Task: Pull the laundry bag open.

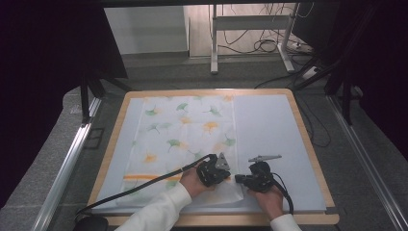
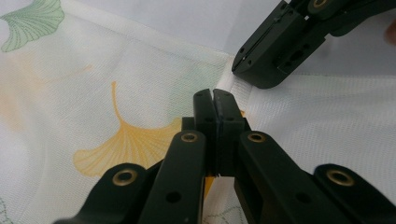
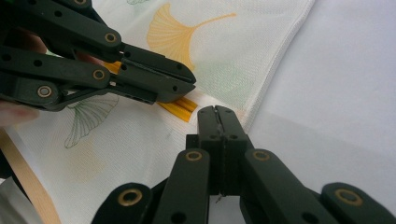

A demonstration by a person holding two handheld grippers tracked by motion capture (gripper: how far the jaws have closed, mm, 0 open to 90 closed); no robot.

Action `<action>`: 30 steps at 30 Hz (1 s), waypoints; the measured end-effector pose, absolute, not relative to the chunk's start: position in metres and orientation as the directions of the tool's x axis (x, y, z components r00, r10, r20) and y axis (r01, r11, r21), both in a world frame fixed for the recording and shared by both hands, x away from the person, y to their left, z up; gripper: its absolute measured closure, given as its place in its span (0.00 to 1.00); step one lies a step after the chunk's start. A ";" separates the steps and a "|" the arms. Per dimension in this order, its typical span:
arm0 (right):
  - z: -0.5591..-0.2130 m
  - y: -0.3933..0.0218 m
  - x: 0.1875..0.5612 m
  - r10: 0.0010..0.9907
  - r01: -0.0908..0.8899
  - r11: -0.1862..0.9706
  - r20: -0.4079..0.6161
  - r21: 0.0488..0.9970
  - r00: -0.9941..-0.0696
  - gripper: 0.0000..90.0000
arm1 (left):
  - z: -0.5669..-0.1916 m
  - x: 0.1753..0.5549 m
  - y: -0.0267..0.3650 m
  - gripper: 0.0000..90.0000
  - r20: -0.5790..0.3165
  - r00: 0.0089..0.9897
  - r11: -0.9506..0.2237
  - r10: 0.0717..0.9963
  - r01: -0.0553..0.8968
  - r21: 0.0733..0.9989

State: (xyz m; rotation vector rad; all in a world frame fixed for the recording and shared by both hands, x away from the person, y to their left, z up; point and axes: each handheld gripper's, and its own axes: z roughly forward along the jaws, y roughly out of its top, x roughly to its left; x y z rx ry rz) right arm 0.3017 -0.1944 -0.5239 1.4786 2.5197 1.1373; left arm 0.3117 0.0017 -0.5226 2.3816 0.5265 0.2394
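A white cloth (image 1: 183, 139) printed with green and yellow ginkgo leaves lies flat on the left half of a pale mat (image 1: 269, 134). An orange stripe (image 1: 144, 177) crosses the cloth near its front edge. My left gripper (image 1: 229, 176) and right gripper (image 1: 237, 179) face each other tip to tip at the cloth's near right corner. In the left gripper view the left gripper (image 2: 214, 93) is shut, its tips over the cloth's hem, and the right gripper (image 2: 240, 63) is just beyond. In the right gripper view the right gripper (image 3: 215, 109) is shut at the cloth's edge (image 3: 280, 56). Beside it, the left gripper (image 3: 189, 86) lies over the orange stripe (image 3: 180, 106). I see no fold of cloth pinched in either.
The mat lies on a table with a wooden rim (image 1: 303, 130). A black cable (image 1: 134, 190) trails from the left gripper towards the front left corner. Metal rails (image 1: 67, 163) run along both sides. Desk legs (image 1: 214, 43) and floor cables lie beyond the far edge.
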 end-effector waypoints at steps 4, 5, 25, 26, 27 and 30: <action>-0.524 -0.195 0.302 0.760 0.756 0.291 0.337 0.586 -0.555 1.00 | -0.522 0.312 0.003 1.00 0.034 0.899 -0.690 0.437 0.311 0.653; -0.524 -0.195 0.302 0.760 0.756 0.291 0.337 0.586 -0.555 1.00 | -0.522 0.312 0.003 1.00 0.032 0.899 -0.689 0.437 0.312 0.654; -0.524 -0.195 0.301 0.760 0.754 0.294 0.334 0.588 -0.557 1.00 | -0.523 0.311 0.018 1.00 0.026 0.890 -0.684 0.455 0.331 0.650; -0.524 -0.195 0.301 0.760 0.753 0.294 0.334 0.588 -0.558 1.00 | -0.523 0.311 0.020 1.00 0.029 0.889 -0.685 0.456 0.330 0.650; -0.524 -0.195 0.301 0.760 0.753 0.294 0.334 0.588 -0.558 1.00 | -0.523 0.311 0.021 1.00 0.030 0.888 -0.683 0.459 0.331 0.651; -0.524 -0.195 0.301 0.763 0.752 0.297 0.328 0.588 -0.557 1.00 | -0.523 0.310 0.026 1.00 0.034 0.885 -0.684 0.464 0.333 0.649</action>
